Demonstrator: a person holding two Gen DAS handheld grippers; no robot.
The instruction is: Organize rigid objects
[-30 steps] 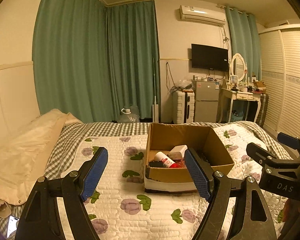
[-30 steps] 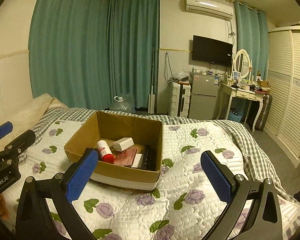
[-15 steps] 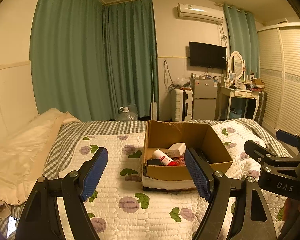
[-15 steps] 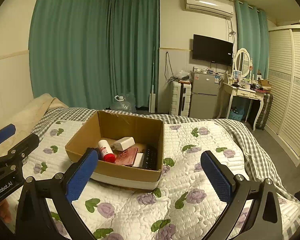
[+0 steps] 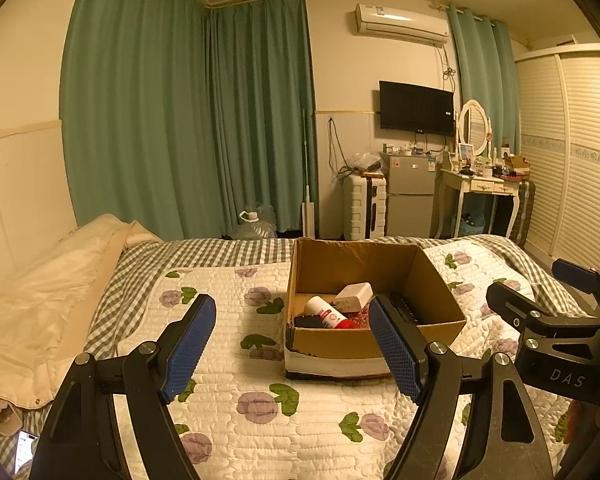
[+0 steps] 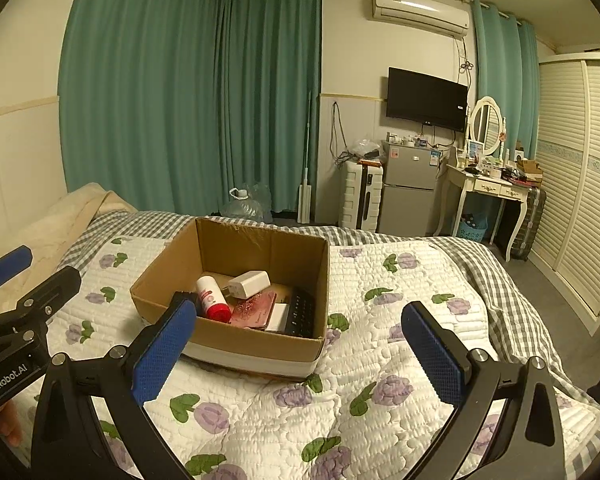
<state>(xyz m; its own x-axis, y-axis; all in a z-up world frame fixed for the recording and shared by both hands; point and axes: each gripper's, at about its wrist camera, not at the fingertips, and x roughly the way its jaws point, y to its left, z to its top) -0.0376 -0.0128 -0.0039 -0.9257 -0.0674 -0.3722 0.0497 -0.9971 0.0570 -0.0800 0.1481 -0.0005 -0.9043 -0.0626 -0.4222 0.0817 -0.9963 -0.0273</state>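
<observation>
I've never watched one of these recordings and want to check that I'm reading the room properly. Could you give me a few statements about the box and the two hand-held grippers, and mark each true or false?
1. The cardboard box sits on the flowered quilt. True.
2. The box is empty. False: it holds several things, among them a white bottle with a red cap and a white charger.
3. The left hand-held gripper is open with nothing between its fingers. True.
4. The right hand-held gripper is clamped on the bottle. False: it is open and holds nothing.
5. The bottle stands upright. False: it lies on its side.
</observation>
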